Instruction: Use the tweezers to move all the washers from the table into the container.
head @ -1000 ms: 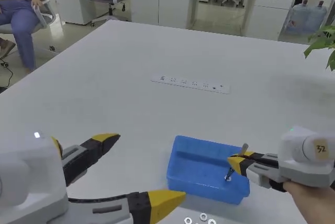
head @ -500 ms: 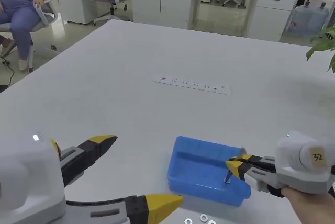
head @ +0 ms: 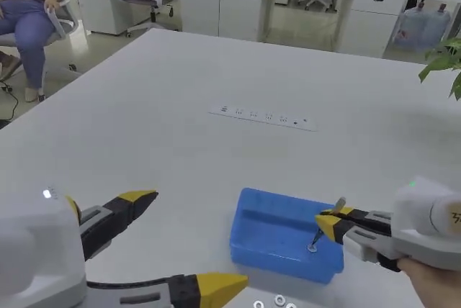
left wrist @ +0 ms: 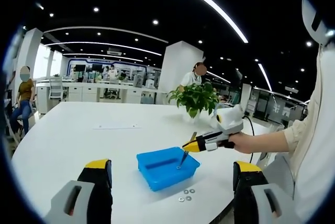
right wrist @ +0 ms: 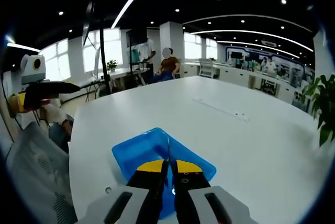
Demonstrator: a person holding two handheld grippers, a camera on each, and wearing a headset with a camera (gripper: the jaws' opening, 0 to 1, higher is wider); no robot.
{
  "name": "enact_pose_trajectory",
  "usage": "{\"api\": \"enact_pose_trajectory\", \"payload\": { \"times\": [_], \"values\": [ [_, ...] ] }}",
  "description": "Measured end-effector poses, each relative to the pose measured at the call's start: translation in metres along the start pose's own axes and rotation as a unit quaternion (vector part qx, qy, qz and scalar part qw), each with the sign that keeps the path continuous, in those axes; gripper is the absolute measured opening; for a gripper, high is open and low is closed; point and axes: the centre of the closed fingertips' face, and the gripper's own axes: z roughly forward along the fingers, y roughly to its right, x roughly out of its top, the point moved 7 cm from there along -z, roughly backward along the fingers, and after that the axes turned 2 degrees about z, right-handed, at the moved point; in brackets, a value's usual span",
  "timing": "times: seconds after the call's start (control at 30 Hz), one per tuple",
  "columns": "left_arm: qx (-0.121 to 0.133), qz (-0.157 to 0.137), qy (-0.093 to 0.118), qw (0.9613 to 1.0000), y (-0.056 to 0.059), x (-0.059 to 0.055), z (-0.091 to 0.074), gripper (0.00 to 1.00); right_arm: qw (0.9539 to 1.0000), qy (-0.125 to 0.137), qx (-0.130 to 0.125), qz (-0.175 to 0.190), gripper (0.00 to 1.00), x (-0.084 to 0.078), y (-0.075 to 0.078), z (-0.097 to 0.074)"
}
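Over blue container, R tongs pinch tweezers; L tongs wide apart.

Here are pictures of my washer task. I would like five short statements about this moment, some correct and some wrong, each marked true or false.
1. The left gripper has its jaws wide apart and holds nothing. True.
2. The right gripper holds the tweezers, with their tips pointing down into the blue container. True.
3. All the washers already lie in the container. False: several washers lie on the table, on the near side of the container.
4. The container stands on top of the power strip. False: the power strip lies farther away on the table, well apart from the container.
5. The container is open at the top. True.
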Motion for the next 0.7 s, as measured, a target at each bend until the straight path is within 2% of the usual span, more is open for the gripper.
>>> {"api": "enact_pose_trajectory", "payload": {
  "times": [0.13, 0.17, 0.27, 0.4, 0.7],
  "values": [
    [-0.001, 0.0, -0.003, 1.0, 0.001, -0.002, 0.001, 0.99, 0.9994, 0.032, 0.009, 0.007, 0.02, 0.012, -0.01, -0.015],
    [-0.003, 0.001, -0.005, 1.0, 0.002, -0.002, 0.001, 0.99, 0.9989, 0.042, 0.018, 0.011, 0.02, 0.015, -0.014, -0.018],
    [-0.005, 0.003, -0.007, 1.0, 0.003, -0.003, 0.003, 0.99, 0.9982, 0.047, 0.035, 0.013, 0.02, 0.018, -0.025, -0.023],
    [-0.009, 0.004, -0.006, 0.9999, 0.005, -0.002, 0.005, 0.99, 0.9973, 0.04, 0.059, 0.014, 0.02, 0.013, -0.041, -0.025],
    [-0.01, 0.005, -0.012, 0.9999, 0.005, -0.005, 0.004, 0.99, 0.9949, 0.0, 0.092, 0.042, 0.02, -0.014, -0.057, -0.015]
  ]
}}
